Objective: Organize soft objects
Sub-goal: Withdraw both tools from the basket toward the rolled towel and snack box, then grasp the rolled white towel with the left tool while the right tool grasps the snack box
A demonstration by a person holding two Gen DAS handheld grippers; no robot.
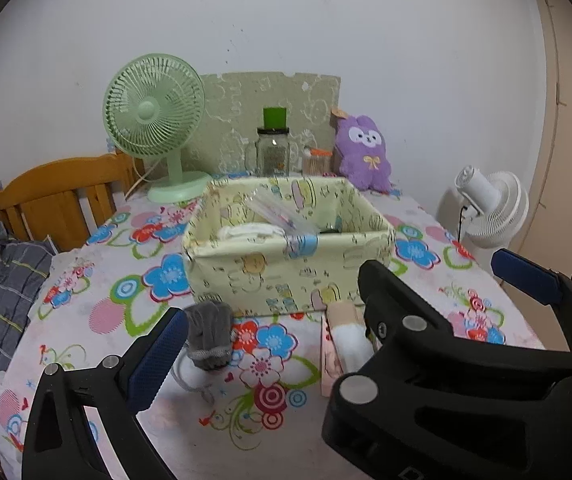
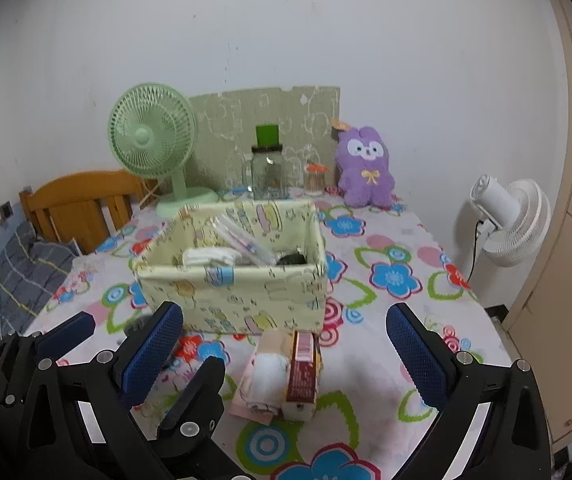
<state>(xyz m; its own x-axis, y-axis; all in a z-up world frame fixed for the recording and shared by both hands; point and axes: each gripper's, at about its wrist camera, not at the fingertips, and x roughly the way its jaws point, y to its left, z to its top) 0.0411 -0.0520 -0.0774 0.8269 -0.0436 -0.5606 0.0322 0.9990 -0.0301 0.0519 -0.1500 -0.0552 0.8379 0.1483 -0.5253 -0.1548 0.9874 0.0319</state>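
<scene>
Both claws are wide open and hold nothing: the left gripper (image 1: 337, 320) and the right gripper (image 2: 286, 356). A grey mitten (image 1: 209, 335), maybe a glove, lies at 7 o'clock of the yellow cloth box (image 1: 286, 276), touching it. A rolled sock (image 2: 268, 376) lies at 6 o'clock.

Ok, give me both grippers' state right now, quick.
Left gripper: open, holding nothing; the grey glove lies on the table beside its left finger.
Right gripper: open, holding nothing, above the rolled socks.
</scene>
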